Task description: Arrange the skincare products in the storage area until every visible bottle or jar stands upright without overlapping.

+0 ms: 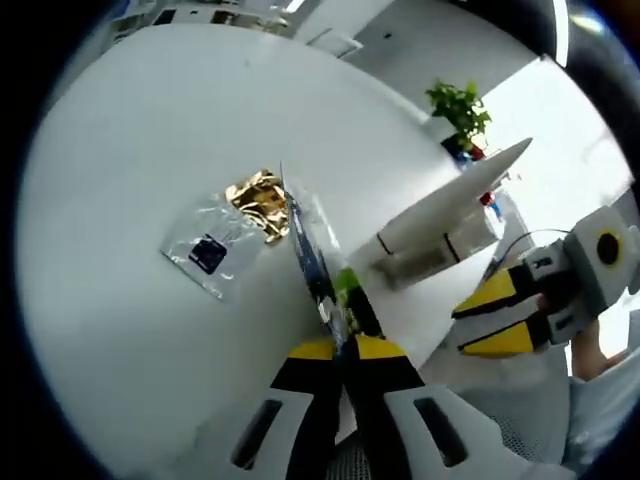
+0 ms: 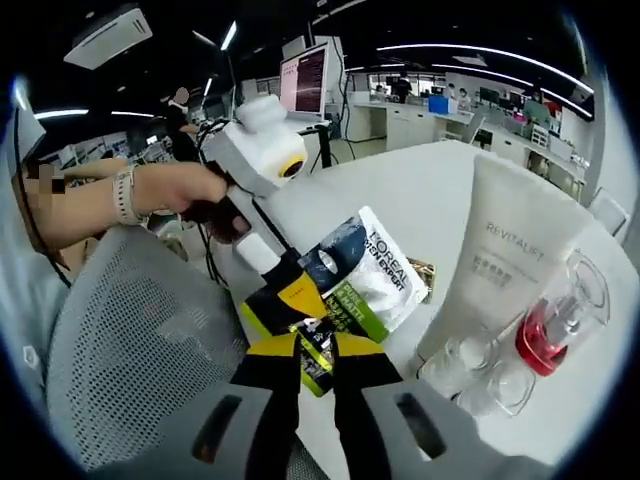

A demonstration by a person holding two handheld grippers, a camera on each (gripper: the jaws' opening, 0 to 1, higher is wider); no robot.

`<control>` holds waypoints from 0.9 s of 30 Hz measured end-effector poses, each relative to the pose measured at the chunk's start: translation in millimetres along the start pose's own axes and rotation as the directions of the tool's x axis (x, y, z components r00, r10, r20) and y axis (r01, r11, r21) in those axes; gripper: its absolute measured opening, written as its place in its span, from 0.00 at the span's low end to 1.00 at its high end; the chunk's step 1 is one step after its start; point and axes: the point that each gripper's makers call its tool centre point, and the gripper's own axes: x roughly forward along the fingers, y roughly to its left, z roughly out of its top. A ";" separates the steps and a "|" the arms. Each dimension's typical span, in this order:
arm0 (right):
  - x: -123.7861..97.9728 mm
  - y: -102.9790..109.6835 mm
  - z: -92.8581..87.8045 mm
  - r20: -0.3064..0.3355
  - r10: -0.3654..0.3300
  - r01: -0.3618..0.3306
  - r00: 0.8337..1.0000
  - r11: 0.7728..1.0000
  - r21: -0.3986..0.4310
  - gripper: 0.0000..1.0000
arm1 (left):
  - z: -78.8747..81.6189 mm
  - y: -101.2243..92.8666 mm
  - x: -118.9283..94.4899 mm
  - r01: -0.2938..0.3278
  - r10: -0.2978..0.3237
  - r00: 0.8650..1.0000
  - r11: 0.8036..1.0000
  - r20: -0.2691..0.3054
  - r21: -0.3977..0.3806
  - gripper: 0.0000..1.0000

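Step in hand: both the left gripper (image 1: 345, 347) and right gripper (image 2: 317, 345), jaws clamped on the sachet (image 2: 360, 270), hold it above the worktop (image 1: 120, 180); next, place it clear of the white tube (image 2: 515, 250).

One flat white-and-green printed sachet (image 2: 362, 272) sits pinched between the fingers. Beyond them lie one crumpled gold foil wrapper (image 1: 259, 200) and one clear plastic packet (image 1: 208, 247). Beside the fingers stand one white squeeze tube (image 2: 512, 255), one clear red-liquid bottle (image 2: 556, 322), and one green potted plant (image 1: 460, 107).
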 end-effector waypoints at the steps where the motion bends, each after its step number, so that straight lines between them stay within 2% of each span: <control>1: 2.4 -1.6 -2.3 -0.013 -0.010 0.010 1.000 1.000 -0.014 0.12 | -3.2 2.8 1.3 -0.018 0.018 1.000 1.000 -0.019 0.021 0.00; 7: 19.8 1.6 -16.4 -0.074 0.003 -0.006 0.997 0.999 -0.034 0.12 | -1.6 3.5 2.9 -0.013 0.013 1.000 0.999 -0.013 0.031 0.00; 8: 21.3 3.4 -21.6 -0.105 0.015 -0.020 0.994 0.999 -0.044 0.12 | -2.4 4.9 3.3 -0.020 0.021 1.000 0.999 -0.017 0.045 0.00; 17: 32.4 -0.8 -29.0 -0.123 0.003 -0.010 0.992 0.998 -0.058 0.12 | -1.9 8.8 7.0 -0.046 0.048 0.999 0.995 -0.015 0.093 0.01; 21: 35.0 -1.4 -41.0 -0.178 -0.013 -0.005 0.984 0.994 -0.105 0.14 | -3.3 11.6 8.9 -0.055 0.058 0.998 0.992 -0.018 0.113 0.03; 27: 38.5 0.1 -47.5 -0.208 -0.005 -0.017 0.978 0.994 -0.104 0.13 | -7.0 12.7 12.3 -0.068 0.074 0.997 0.987 -0.034 0.142 0.05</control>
